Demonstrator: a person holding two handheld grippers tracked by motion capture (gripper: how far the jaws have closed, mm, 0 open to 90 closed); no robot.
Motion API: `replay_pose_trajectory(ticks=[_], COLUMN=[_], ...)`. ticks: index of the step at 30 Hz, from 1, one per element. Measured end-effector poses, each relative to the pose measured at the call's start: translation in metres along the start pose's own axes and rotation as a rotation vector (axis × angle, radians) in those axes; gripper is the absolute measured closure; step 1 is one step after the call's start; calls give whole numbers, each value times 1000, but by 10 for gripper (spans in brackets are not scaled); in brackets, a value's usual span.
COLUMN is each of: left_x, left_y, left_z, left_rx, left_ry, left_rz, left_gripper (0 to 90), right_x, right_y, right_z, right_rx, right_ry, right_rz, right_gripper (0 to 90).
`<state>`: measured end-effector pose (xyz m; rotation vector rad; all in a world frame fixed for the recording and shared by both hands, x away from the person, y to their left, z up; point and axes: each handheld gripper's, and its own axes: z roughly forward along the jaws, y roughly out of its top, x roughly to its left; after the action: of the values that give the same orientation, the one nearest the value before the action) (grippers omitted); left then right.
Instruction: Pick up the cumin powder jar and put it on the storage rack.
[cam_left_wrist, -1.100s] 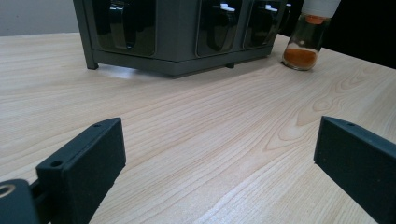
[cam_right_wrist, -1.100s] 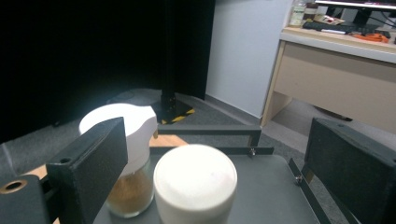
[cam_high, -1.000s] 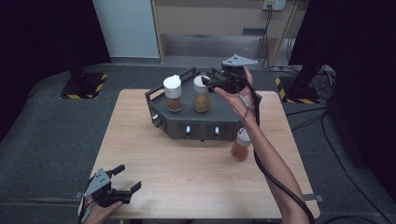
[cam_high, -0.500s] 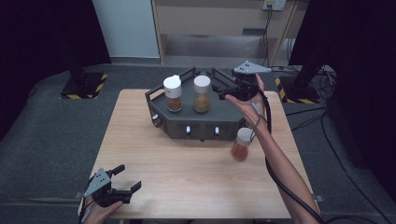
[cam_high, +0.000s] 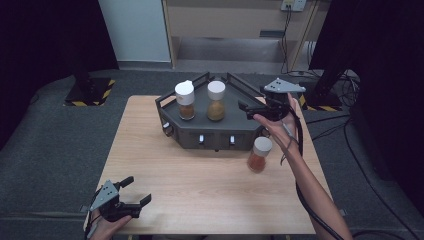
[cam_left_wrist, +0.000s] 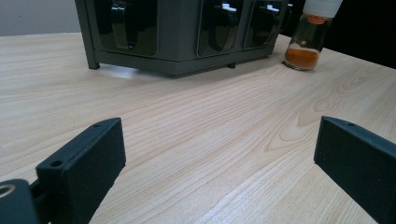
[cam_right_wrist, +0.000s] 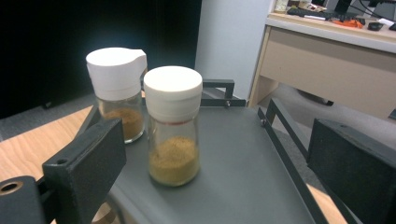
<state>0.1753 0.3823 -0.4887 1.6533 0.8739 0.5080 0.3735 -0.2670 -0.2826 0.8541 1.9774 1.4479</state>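
Right gripper (cam_high: 246, 107): it is held in the air over the right end of the grey rack, in the person's right hand. Its two black jaws stand wide apart and hold nothing. In the right gripper view the jaws rise at both sides, and the yellow spice jar stands between them but farther away, not touched.

Left gripper (cam_high: 134, 191): it is low at the near left corner of the table, in the person's left hand. Its jaws are also wide apart and empty. In the left gripper view only bare wood lies between them.

Rack (cam_high: 220, 129): a dark grey stand with a flat top and a thin rail around it. It sits on the far middle part of the table. Its front has small white knobs.

Yellow spice jar (cam_right_wrist: 172, 126): it stands upright on top of the rack, with a white round cap, and is about half full of yellow powder. It is the jar nearest to the right gripper.

Brown spice jar (cam_right_wrist: 117, 92): it is upright on the rack, just beside the yellow one and behind it, with a white cap that has a small spout.

Orange spice jar (cam_high: 259, 154): it stands on the table, just in front of the right end of the rack, near the person's right forearm.

Table (cam_high: 200, 200): light wood.
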Motion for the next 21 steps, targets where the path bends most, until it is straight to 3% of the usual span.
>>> replay_pose_trajectory(ticks=[21], left_x=[0], left_y=[0], left_z=[0], left_rx=[-4], left_ry=[0], left_rz=[3], left_gripper=[7], right_x=[8], right_y=[-29], right_z=[-65], right_rx=[-8], right_ry=[-46], right_rz=[23], right_gripper=[30])
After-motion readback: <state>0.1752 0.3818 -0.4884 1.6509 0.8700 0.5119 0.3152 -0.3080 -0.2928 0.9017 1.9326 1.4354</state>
